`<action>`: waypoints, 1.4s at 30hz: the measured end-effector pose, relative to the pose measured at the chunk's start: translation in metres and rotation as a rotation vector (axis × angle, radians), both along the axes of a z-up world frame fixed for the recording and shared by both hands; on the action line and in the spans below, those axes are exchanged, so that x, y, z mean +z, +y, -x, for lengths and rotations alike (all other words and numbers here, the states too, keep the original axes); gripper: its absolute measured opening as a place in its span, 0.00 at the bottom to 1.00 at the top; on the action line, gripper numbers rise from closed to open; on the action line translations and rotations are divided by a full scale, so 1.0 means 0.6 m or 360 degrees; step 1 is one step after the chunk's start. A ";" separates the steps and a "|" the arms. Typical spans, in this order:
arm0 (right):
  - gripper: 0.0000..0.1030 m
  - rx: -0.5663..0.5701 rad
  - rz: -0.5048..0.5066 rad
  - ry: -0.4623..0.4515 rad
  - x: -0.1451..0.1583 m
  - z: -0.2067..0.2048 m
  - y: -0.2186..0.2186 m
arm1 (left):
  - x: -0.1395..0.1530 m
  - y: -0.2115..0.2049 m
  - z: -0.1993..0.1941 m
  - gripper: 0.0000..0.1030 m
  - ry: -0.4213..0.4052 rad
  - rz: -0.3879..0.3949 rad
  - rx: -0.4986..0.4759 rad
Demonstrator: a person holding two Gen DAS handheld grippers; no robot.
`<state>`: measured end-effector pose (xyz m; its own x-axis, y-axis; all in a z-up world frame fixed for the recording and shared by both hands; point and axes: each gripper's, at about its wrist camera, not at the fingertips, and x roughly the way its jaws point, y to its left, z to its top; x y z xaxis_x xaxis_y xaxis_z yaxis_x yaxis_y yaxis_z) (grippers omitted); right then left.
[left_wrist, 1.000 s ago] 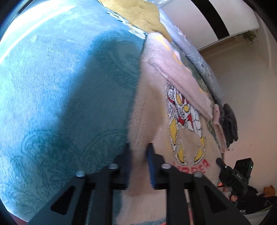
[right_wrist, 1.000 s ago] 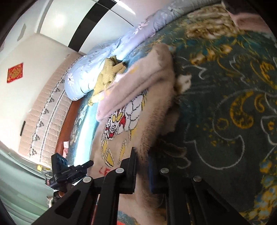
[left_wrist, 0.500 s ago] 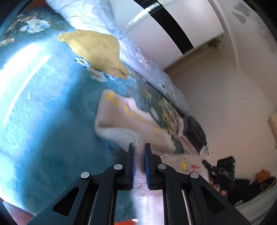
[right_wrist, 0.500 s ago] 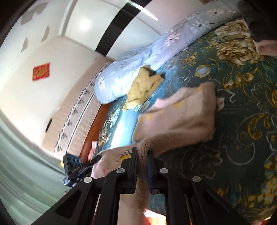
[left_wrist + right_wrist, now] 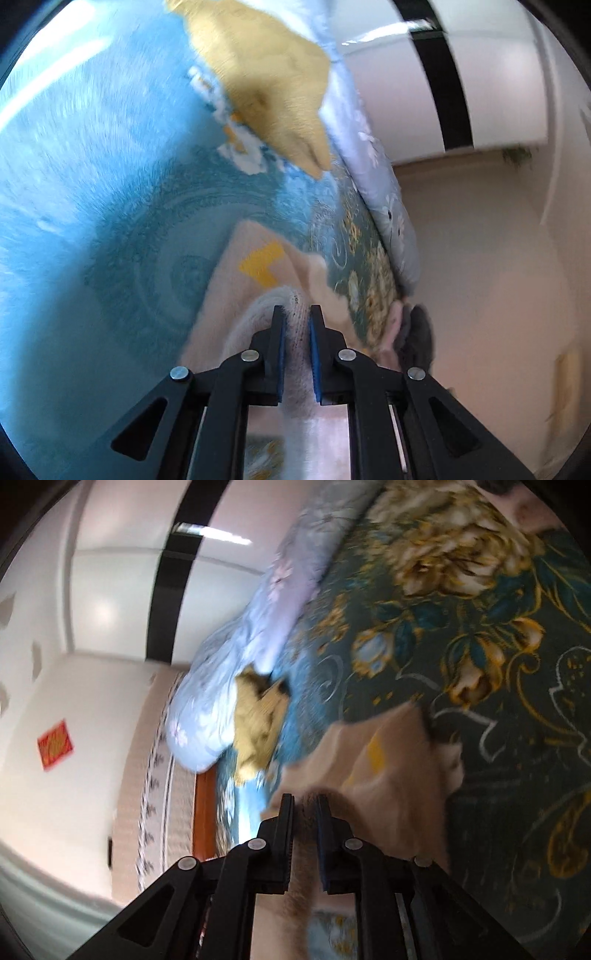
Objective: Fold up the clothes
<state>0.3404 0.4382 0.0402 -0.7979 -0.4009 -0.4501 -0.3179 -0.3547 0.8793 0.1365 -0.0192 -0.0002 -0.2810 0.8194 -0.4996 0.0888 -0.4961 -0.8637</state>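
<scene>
A fluffy pale pink sweater (image 5: pixel 236 288) with yellow marks lies on the blue floral bedspread (image 5: pixel 92 192). My left gripper (image 5: pixel 296 317) is shut on its ribbed hem, which is pinched between the blue pads and lifted over the folded part. In the right wrist view the same pink sweater (image 5: pixel 391 775) spreads ahead, and my right gripper (image 5: pixel 306 805) is shut on another bit of its edge. Both views are blurred by motion. The part of the sweater below the grippers is hidden.
A yellow garment (image 5: pixel 273 85) lies further up the bed against a pale blue floral quilt roll (image 5: pixel 384 192). A dark garment and a pink one (image 5: pixel 413 332) sit at the bed's right edge. The wooden bed frame (image 5: pixel 205 812) and a wall show in the right wrist view.
Both grippers have carried the sweater's hem up and forward over its upper part. The cartoon print seen a second ago is now out of view beneath the fold.
</scene>
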 end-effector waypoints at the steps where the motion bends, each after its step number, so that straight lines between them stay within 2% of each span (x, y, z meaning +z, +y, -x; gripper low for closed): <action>1: 0.13 -0.0041 0.0025 -0.0004 -0.009 0.003 0.013 | -0.013 -0.002 0.010 0.11 -0.0045 -0.0048 0.0039; 3: 0.13 -0.0119 0.0056 -0.0009 -0.021 0.001 0.042 | -0.027 -0.016 0.022 0.13 -0.0062 -0.0120 0.0125; 7: 0.13 -0.0123 -0.0003 -0.0048 -0.031 0.001 0.061 | -0.030 -0.038 0.026 0.21 -0.0026 -0.0151 0.0211; 9: 0.13 -0.0107 -0.0044 -0.0064 -0.034 0.004 0.061 | -0.028 -0.049 0.022 0.26 0.0024 -0.0114 0.0255; 14: 0.13 -0.0063 -0.0107 -0.0070 -0.043 0.020 0.047 | -0.019 -0.020 0.008 0.31 0.0140 0.0078 0.0072; 16: 0.16 -0.0024 -0.0122 -0.0073 -0.045 0.026 0.033 | -0.014 -0.003 0.003 0.32 0.0202 0.0162 -0.0006; 18: 0.32 0.0005 -0.0147 -0.0077 -0.044 0.030 0.021 | -0.010 0.015 0.001 0.38 0.0260 0.0248 -0.0073; 20: 0.42 0.0024 -0.0191 -0.0089 -0.041 0.037 0.010 | -0.010 0.030 -0.004 0.40 0.0290 0.0314 -0.0121; 25: 0.42 0.0038 -0.0312 -0.0112 -0.032 0.051 -0.010 | -0.008 0.047 -0.014 0.39 0.0339 0.0367 -0.0153; 28: 0.38 0.0060 -0.0412 -0.0118 -0.024 0.059 -0.023 | 0.002 0.053 -0.019 0.39 0.0411 0.0329 -0.0163; 30: 0.36 0.0074 -0.0478 -0.0123 -0.018 0.065 -0.032 | 0.012 0.058 -0.030 0.39 0.0458 0.0399 -0.0186; 32: 0.35 0.0084 -0.0535 -0.0139 -0.017 0.068 -0.041 | 0.005 0.064 -0.027 0.39 0.0441 0.0437 -0.0191; 34: 0.28 0.0079 -0.0529 -0.0151 -0.020 0.069 -0.045 | 0.002 0.063 -0.028 0.39 0.0435 0.0433 -0.0169; 35: 0.17 0.0073 -0.0520 -0.0138 -0.018 0.068 -0.047 | 0.002 0.060 -0.030 0.36 0.0437 0.0421 -0.0153; 36: 0.13 0.0072 -0.0513 -0.0122 -0.015 0.065 -0.049 | 0.005 0.058 -0.032 0.25 0.0445 0.0422 -0.0149; 38: 0.11 0.0094 -0.0520 -0.0072 0.000 0.055 -0.054 | 0.014 0.056 -0.038 0.11 0.0472 0.0429 -0.0152; 42: 0.10 0.0064 -0.0450 0.0033 0.026 0.024 -0.051 | 0.038 0.044 -0.049 0.10 0.0523 0.0302 -0.0162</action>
